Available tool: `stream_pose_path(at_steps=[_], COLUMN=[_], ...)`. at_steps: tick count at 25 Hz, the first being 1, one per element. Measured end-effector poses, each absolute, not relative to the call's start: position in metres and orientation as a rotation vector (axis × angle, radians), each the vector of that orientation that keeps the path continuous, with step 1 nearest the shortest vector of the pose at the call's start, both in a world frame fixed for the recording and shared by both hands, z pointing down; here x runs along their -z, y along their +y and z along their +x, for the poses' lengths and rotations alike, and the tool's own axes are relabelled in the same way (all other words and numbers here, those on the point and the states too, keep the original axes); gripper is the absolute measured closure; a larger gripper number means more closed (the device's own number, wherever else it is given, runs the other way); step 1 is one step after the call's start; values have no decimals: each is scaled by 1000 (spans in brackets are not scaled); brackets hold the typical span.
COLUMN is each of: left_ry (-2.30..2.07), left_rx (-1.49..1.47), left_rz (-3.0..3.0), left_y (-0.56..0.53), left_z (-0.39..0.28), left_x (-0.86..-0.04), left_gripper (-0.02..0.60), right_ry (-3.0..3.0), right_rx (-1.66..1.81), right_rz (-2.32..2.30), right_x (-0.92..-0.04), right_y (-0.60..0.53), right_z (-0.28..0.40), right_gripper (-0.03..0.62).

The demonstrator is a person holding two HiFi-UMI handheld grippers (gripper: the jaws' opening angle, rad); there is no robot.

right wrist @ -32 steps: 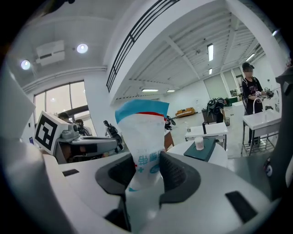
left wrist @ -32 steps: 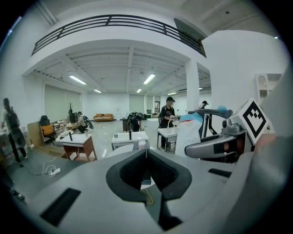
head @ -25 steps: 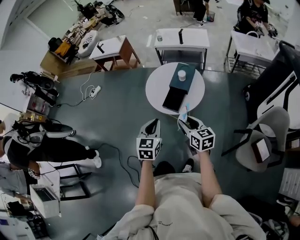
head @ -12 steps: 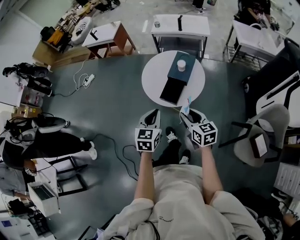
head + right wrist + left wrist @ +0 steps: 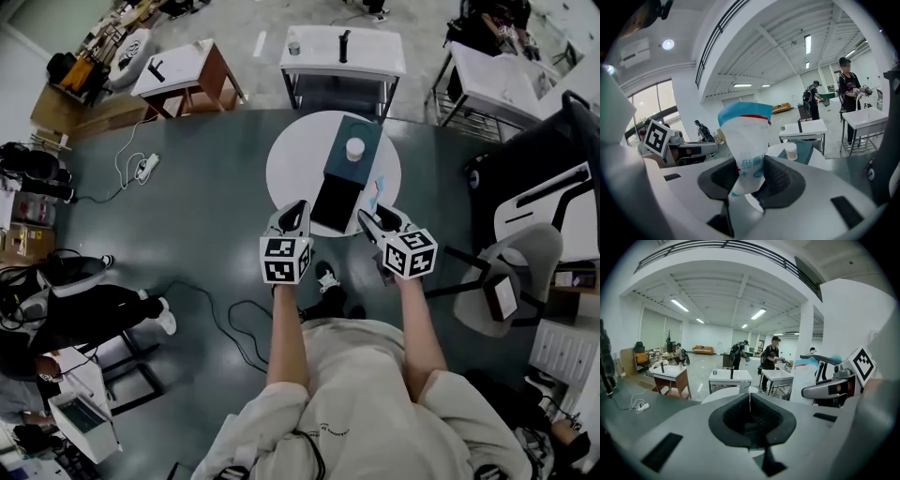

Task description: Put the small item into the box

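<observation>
Left tool point(image 5: 296, 208): just left of centre in the head view, over the near rim of the counter. In its own view point(image 5: 750, 399) the two jaws are pressed together with nothing between them.
Right tool point(image 5: 366, 217): just right of centre in the head view. In its own view point(image 5: 751, 176) the jaws are clamped on the lower part of the sachet.
Small item: a white plastic sachet with a blue top edge and blue print point(image 5: 747, 140). It stands upright above the right tool's jaws and is not in the box; in the head view point(image 5: 377, 192) it is over the counter's right near edge.
Box: a long dark teal rectangular box with a black near end point(image 5: 339, 178). It lies on the counter in the upper centre of the head view, between the two tools' tips and just beyond them.
Cup: a small white cylindrical cup point(image 5: 354, 148) stands on the far, teal part of the box.
Counter: a round white counter point(image 5: 286, 169) on the grey floor point(image 5: 187, 244).
</observation>
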State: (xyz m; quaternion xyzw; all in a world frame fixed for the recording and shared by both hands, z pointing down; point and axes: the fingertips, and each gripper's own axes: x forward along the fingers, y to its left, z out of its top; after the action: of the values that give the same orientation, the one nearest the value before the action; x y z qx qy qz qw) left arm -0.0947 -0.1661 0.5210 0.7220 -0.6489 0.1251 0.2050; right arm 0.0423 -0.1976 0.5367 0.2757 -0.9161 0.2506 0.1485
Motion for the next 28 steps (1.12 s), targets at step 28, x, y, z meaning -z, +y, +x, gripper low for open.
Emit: stream_pose_path(at_steps=[28], left_ry=[-1663], left_rx=[-378], left_rz=[2035], left_y=[-284], left_z=[-156], left_x=[-584], left_gripper=[558], right_ry=[-2387], right_rx=[-1067], right_rz=[644], right_x=[-653], right_y=[-303], right_z=[-82], right_gripper=[413])
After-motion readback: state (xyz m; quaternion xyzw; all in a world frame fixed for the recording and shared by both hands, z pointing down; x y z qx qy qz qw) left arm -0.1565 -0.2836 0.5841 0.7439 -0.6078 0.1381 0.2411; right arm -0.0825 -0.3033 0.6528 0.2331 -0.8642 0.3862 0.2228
